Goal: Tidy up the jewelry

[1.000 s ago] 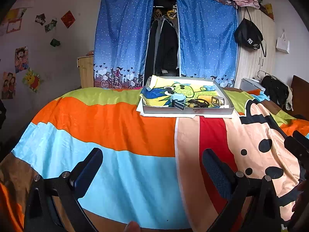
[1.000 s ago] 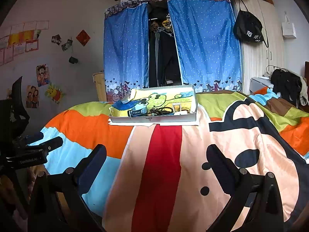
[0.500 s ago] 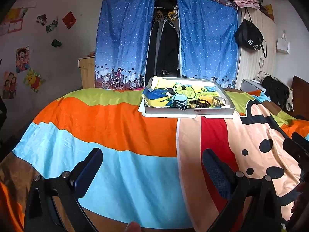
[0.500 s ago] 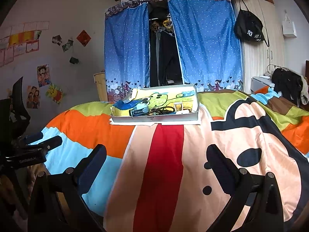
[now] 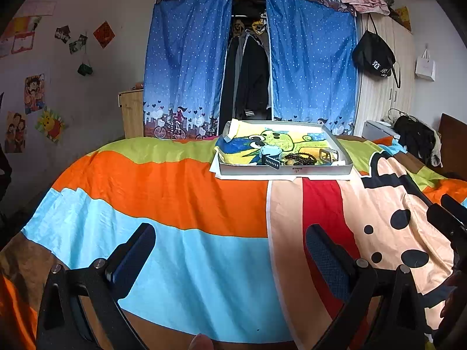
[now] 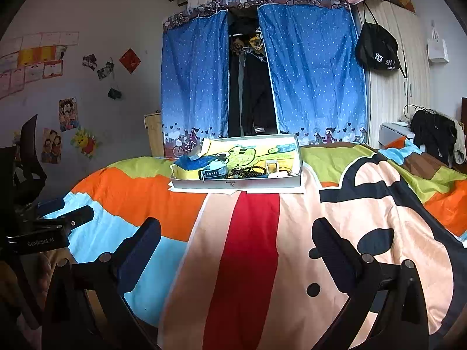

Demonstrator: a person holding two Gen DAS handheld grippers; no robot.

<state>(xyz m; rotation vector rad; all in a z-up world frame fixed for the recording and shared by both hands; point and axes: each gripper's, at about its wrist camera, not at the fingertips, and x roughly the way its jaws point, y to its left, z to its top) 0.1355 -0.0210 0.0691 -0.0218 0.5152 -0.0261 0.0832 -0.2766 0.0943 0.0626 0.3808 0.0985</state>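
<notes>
Left gripper [image 5: 230, 245]: jaws wide apart, nothing held, low over the bedspread [image 5: 181, 204] above the light-blue and orange bands. Right gripper [image 6: 236, 242]: jaws also wide apart and empty, over the red stripe; the left gripper shows at the left edge of the right wrist view.

Tray [image 5: 284, 171] sits far across the bed, well apart from both grippers, on white paper, in front of the blue curtains [image 5: 186, 67]. Along its near edge, left to right: watch [image 5: 270, 157] with dark strap, dark bead bracelet [image 5: 300, 158], small square clear item [image 5: 328, 154] (can't identify). Black bag [image 5: 375, 55] hangs on the wardrobe at right.
</notes>
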